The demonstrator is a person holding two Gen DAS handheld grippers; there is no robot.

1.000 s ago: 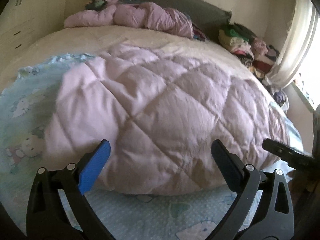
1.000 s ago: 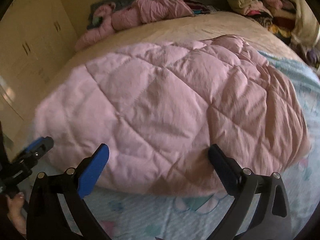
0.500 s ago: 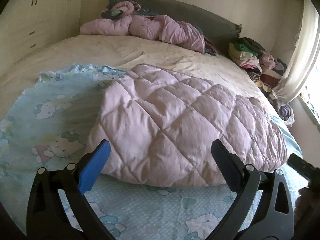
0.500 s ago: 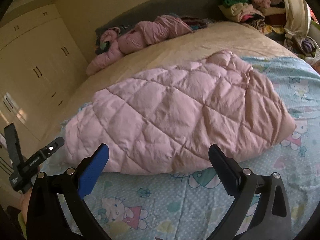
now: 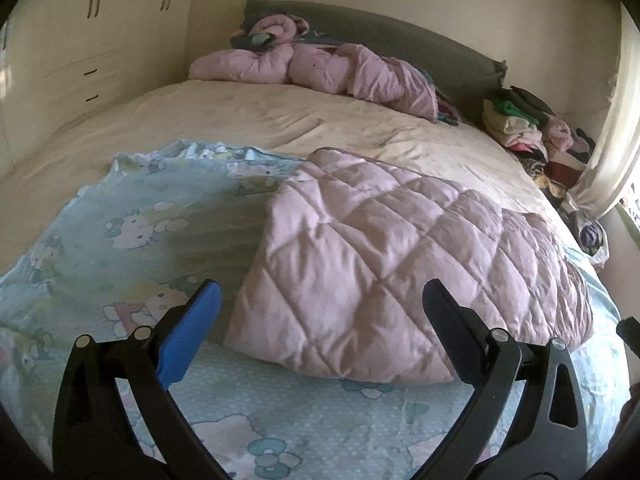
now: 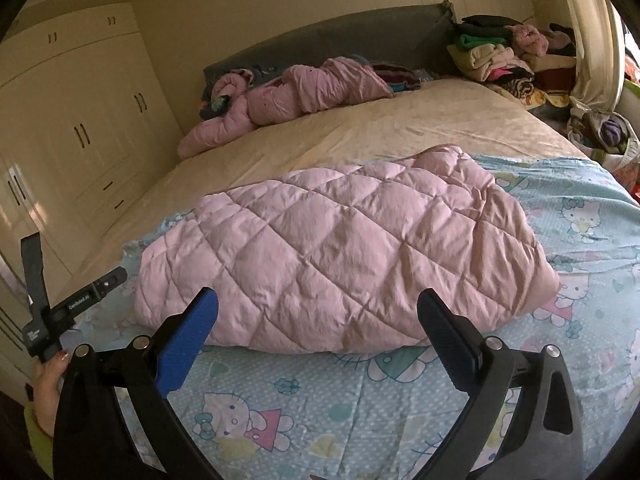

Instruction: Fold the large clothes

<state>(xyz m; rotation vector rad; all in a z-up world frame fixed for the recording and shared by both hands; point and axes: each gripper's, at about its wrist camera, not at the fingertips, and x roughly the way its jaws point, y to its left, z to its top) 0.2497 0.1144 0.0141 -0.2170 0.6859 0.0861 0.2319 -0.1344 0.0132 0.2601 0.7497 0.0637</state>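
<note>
A folded pink quilted garment (image 5: 400, 264) lies flat on a light blue cartoon-print sheet (image 5: 132, 240) at the near end of the bed; it also shows in the right wrist view (image 6: 344, 256). My left gripper (image 5: 320, 312) is open and empty, held back from the garment's near edge. My right gripper (image 6: 318, 320) is open and empty, also short of the near edge. The left gripper's body (image 6: 64, 308) shows at the left of the right wrist view, clear of the garment.
A crumpled pink jacket (image 5: 320, 68) lies by the grey headboard (image 5: 400, 40). A pile of clothes (image 5: 528, 128) sits at the bed's far right, near a curtain (image 5: 612, 140). Cream wardrobes (image 6: 72, 128) stand on the left. The beige bedspread (image 5: 240, 120) lies beyond the garment.
Both grippers have drawn back and up from the garment, so it looks smaller and more of the sheet shows. Both stayed open.
</note>
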